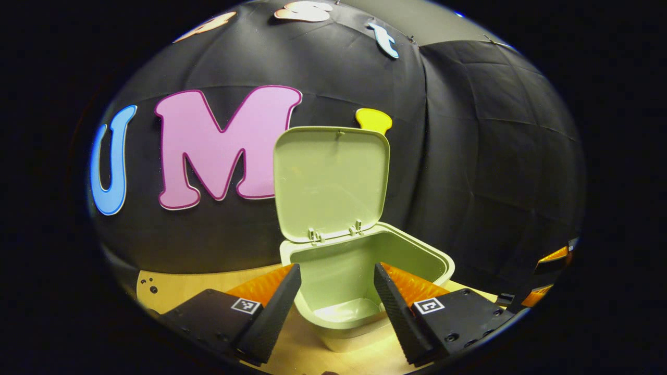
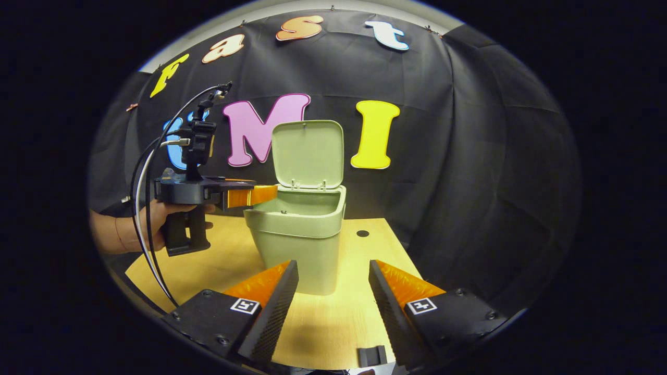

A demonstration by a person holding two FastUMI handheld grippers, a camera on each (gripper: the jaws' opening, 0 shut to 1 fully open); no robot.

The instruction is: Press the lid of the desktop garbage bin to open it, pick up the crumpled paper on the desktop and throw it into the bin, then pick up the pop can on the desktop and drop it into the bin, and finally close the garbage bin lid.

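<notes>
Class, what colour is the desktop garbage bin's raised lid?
Pale green, like the bin itself; the lid shows best in the left gripper view.

No readable text; square coded markers (image 2: pixel 245 305) on gripper bodies, not legible as words

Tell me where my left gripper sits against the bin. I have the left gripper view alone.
Observer: The right gripper view shows the left gripper level with the bin's rim, tips at its near corner. Contact I cannot tell.
Operator: Report who carries it.
Observer: A hand grips its handle, out beyond the bin's side, with cables trailing down.
Operator: Give me the right gripper.
Observer: The right gripper is open and holds nothing, low over the table, apart from the bin's front.
Operator: Check the bin's base.
Observer: It stands upright, flat on the table.
</notes>
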